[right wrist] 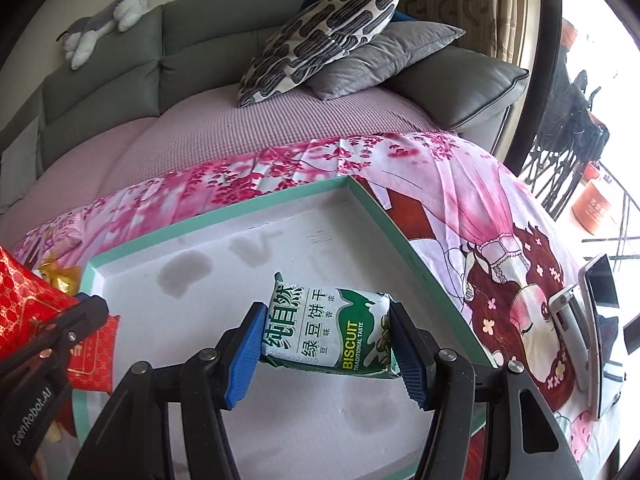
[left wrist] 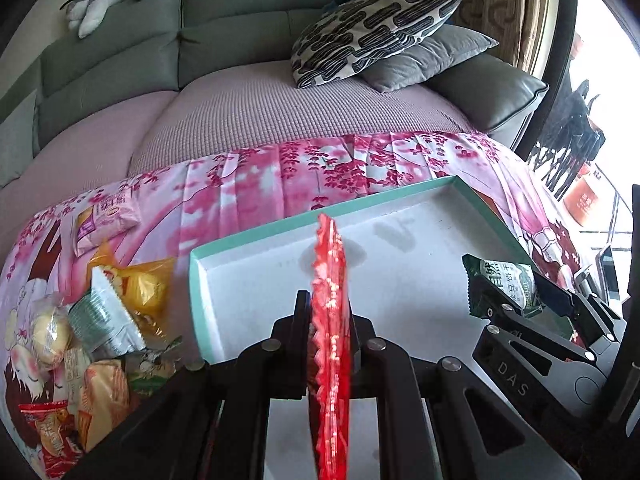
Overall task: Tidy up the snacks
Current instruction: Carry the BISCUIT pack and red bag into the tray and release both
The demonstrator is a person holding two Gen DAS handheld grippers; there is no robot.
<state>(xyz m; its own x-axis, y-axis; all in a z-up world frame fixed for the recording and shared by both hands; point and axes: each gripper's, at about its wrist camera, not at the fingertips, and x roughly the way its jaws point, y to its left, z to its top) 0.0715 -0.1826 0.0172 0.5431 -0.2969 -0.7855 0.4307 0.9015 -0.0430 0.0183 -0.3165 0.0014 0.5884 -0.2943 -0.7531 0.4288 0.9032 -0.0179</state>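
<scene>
A shallow white tray with a teal rim [left wrist: 256, 237] lies on a pink flowered cloth. Over its near part my left gripper [left wrist: 330, 312] is shut on a red snack packet [left wrist: 329, 256], which stands edge-on between the jaws. In the right wrist view the same red packet [right wrist: 24, 300] shows at the left edge, above the tray's teal rim [right wrist: 200, 216]. My right gripper [right wrist: 328, 332] is shut on a green and white biscuit packet [right wrist: 320, 320], its blue pads pressing the packet's two ends above the tray floor. The left wrist view shows that packet [left wrist: 508, 284] at the right.
A heap of loose snack packets [left wrist: 100, 320] lies on the cloth left of the tray, with a pink packet [left wrist: 108, 216] farther back. A phone on a stand [right wrist: 600, 312] sits at the right. Behind are a grey sofa [left wrist: 240, 32] and two cushions [left wrist: 372, 36].
</scene>
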